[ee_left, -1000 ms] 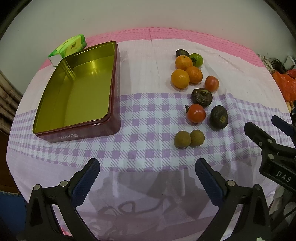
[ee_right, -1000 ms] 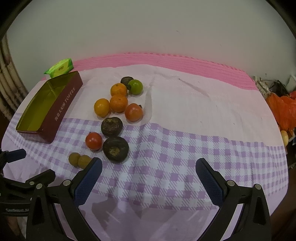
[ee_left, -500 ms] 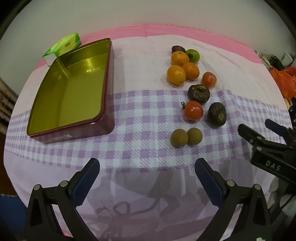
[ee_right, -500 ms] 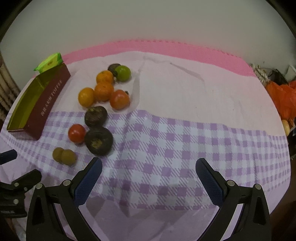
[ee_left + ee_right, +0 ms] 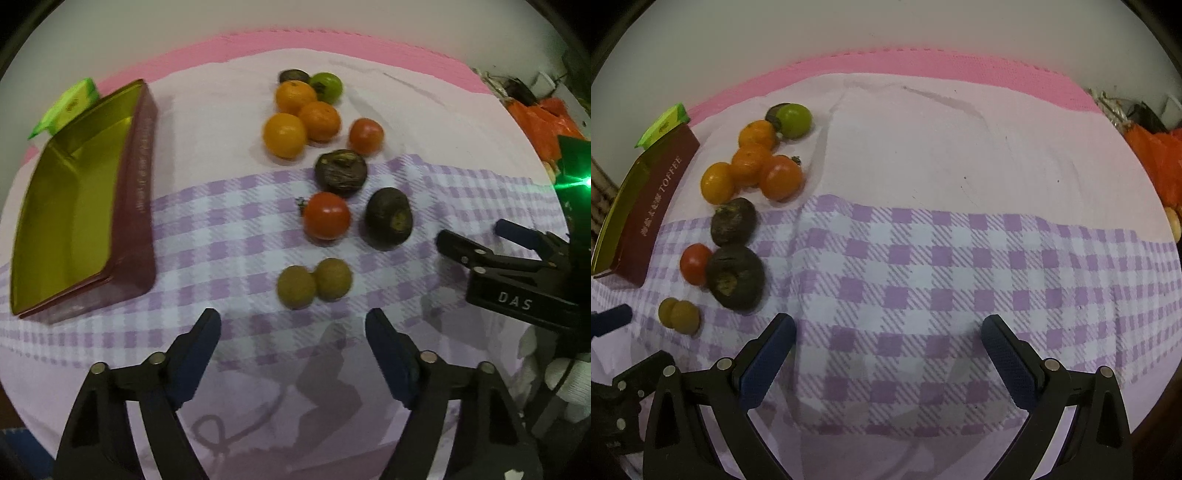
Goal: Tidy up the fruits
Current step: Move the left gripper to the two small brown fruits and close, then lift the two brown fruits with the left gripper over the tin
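Left wrist view:
- The left tool [image 5: 293, 330] hangs over the checked cloth [image 5: 229, 236] on the worktop; its jaws have just been closing, yet they stand apart with nothing between them.
- Two small brown-green round fruits [image 5: 314, 282] lie touching each other just beyond its tips, at 12 o'clock.
- Past them sit a red tomato [image 5: 327, 215] and, at its 3 o'clock, a dark wrinkled fruit [image 5: 388, 218]; a second dark fruit [image 5: 340, 171] lies beyond these two.
- Farther off, three oranges [image 5: 301, 118] cluster together, an orange-red tomato [image 5: 365, 136] at their 3 o'clock, a green fruit [image 5: 327, 86] and a small dark fruit [image 5: 293, 76] at the far end.
- An open maroon tin [image 5: 142, 206] with a gold inside lies at 9 o'clock, holding nothing; a green packet [image 5: 68, 107] sits at its far corner.
- The right tool [image 5: 471, 238] shows at 3 o'clock, jaws apart, gripping nothing.

Right wrist view:
- The right tool [image 5: 888, 330] is spread wide over bare checked cloth [image 5: 923, 258], nothing between its fingers.
- All the fruit lies from 9 to 11 o'clock: the brown-green pair [image 5: 679, 316] nearest, then the large dark fruit [image 5: 735, 277] partly hiding the red tomato [image 5: 694, 262].
- The tin [image 5: 661, 206], lettered TOFFEE, stands at the left edge, apart from the fruit.
- Part of the left tool [image 5: 613, 339] shows at 8 o'clock.
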A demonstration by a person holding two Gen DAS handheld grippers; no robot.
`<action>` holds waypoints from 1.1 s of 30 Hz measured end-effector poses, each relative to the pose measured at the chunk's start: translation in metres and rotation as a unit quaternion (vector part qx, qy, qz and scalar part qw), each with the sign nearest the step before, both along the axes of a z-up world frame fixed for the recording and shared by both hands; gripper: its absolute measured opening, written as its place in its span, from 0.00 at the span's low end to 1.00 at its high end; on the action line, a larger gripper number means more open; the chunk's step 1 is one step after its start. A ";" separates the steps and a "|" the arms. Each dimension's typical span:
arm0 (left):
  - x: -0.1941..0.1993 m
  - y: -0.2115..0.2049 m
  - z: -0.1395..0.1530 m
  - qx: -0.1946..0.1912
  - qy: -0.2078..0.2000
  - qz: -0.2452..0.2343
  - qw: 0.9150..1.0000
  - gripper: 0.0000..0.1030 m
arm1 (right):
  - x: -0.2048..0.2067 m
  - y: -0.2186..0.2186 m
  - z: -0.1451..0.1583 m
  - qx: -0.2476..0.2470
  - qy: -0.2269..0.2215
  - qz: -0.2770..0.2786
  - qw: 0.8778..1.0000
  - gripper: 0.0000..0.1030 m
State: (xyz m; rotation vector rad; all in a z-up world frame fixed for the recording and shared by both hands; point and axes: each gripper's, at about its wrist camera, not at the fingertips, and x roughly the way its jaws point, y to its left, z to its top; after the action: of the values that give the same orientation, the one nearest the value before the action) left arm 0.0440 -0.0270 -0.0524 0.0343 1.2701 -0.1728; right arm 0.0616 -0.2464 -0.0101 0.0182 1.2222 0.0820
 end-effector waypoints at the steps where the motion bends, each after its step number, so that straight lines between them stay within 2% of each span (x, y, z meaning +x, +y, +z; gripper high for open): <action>1: 0.002 -0.001 -0.001 -0.002 0.002 -0.003 1.000 0.70 | 0.001 0.001 0.000 -0.001 -0.002 0.000 1.000 0.98; 12: 0.025 -0.013 -0.007 -0.022 0.014 -0.014 1.000 0.42 | 0.002 0.005 -0.003 -0.014 -0.003 0.009 1.000 1.00; 33: 0.025 -0.007 -0.002 -0.035 0.005 -0.005 0.999 0.41 | -0.003 0.004 -0.005 -0.024 -0.006 0.013 1.000 1.00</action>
State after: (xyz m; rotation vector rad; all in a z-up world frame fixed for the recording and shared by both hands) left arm 0.0691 -0.0335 -0.0546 -0.0194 1.2729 -0.2264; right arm 0.0588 -0.2420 -0.0150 -0.0393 1.2131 0.0755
